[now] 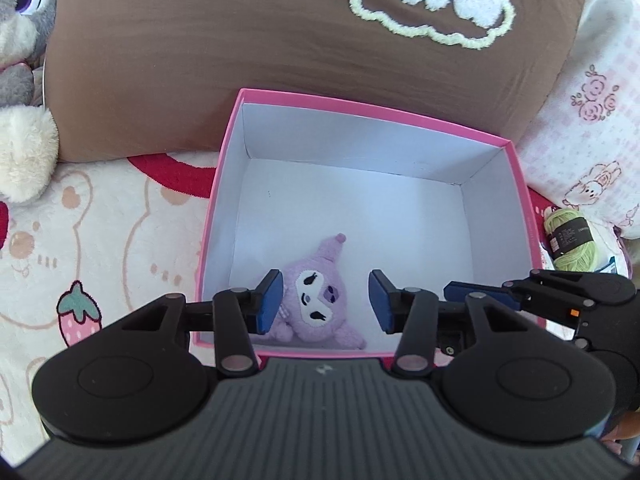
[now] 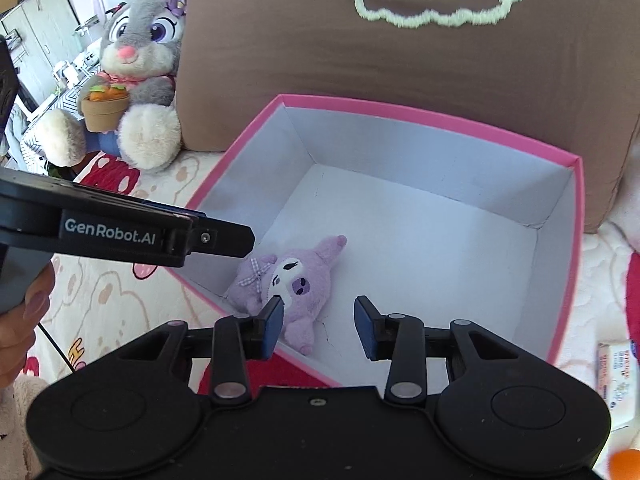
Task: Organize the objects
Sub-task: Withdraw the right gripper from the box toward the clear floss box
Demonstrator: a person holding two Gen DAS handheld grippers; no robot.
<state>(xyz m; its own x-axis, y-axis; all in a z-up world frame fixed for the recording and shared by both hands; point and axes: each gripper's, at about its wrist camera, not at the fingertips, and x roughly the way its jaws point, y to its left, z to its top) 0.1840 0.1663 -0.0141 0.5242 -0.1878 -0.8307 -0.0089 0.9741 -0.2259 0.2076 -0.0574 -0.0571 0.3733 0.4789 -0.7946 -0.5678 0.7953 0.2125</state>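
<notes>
With both grippers hovering over the pink box [image 1: 516, 184], nothing is held in either. Left gripper [image 1: 326, 302]: fingers spread, blue pads [image 1: 269, 300] clear of everything, gap empty apart from the toy seen through it on the box floor below. Right gripper [image 2: 320, 326]: same story, fingers apart, pads [image 2: 274, 320] gripping nothing. In the left wrist view the right gripper's fingers come in from the right edge over the box's near-right rim; in the right wrist view the left unit crosses from the left, a hand [image 2: 20, 320] on its grip.

Purple plush toy [image 1: 316, 300] lies on its back on the white floor of the box, in the near-left corner, face up, one ear pointing toward the middle of the box. Rest of the box floor is bare.

Box sits open-topped on a cream blanket [image 1: 100, 240] printed with strawberries and bears. Green yarn skein [image 1: 572, 240] lies just outside the box's right wall. A small printed carton [image 2: 616, 380] lies on the blanket to the right.

Behind the box: brown cushion [image 1: 240, 48] with a fluffy cloud motif, touching the far wall. Grey bunny plush [image 2: 136, 64] holding a pot of carrots sits left of the cushion.
</notes>
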